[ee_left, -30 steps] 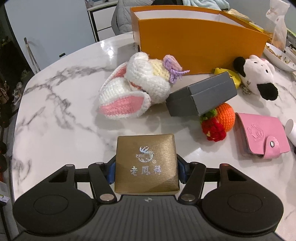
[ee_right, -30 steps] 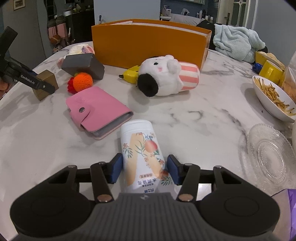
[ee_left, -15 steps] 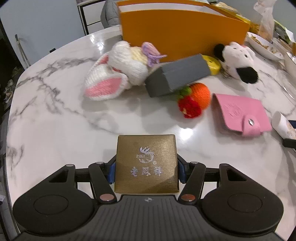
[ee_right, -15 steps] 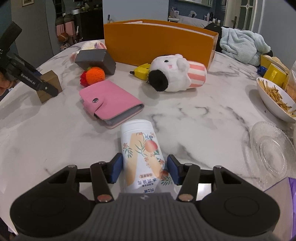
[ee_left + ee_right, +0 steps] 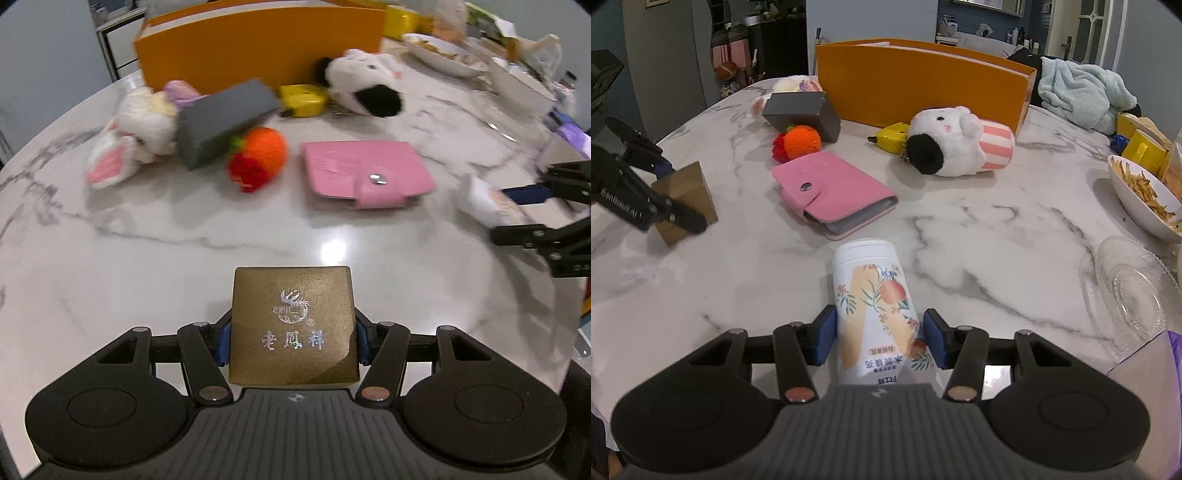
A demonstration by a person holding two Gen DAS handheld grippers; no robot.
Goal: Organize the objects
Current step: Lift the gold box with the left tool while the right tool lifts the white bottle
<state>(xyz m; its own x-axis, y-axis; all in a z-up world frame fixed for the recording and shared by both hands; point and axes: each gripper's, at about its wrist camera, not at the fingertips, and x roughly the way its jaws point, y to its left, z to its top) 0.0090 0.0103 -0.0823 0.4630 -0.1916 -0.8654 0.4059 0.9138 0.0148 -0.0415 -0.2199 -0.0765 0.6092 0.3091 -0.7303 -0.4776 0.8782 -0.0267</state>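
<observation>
My left gripper [image 5: 293, 339] is shut on a gold gift box [image 5: 293, 325] and holds it above the marble table [image 5: 147, 266]; the box also shows in the right wrist view [image 5: 685, 201]. My right gripper [image 5: 881, 334] is shut on a white bottle with a peach print [image 5: 875, 306], also seen in the left wrist view [image 5: 487, 203]. A pink wallet [image 5: 365, 173], an orange crochet fruit [image 5: 260, 157], a grey box [image 5: 221, 122], a crochet bunny [image 5: 133, 136] and a plush cow [image 5: 365, 81] lie before a tall orange box [image 5: 258, 48].
A yellow toy [image 5: 301, 99] lies by the plush cow. In the right wrist view a bowl of fries [image 5: 1145, 195], a glass dish [image 5: 1134, 291], yellow mugs [image 5: 1141, 147] and a light blue towel [image 5: 1082, 92] are at the right.
My left gripper has swung right and back with the gold box, so the objects shifted left in its view. My right gripper has pulled back slightly with the bottle.
</observation>
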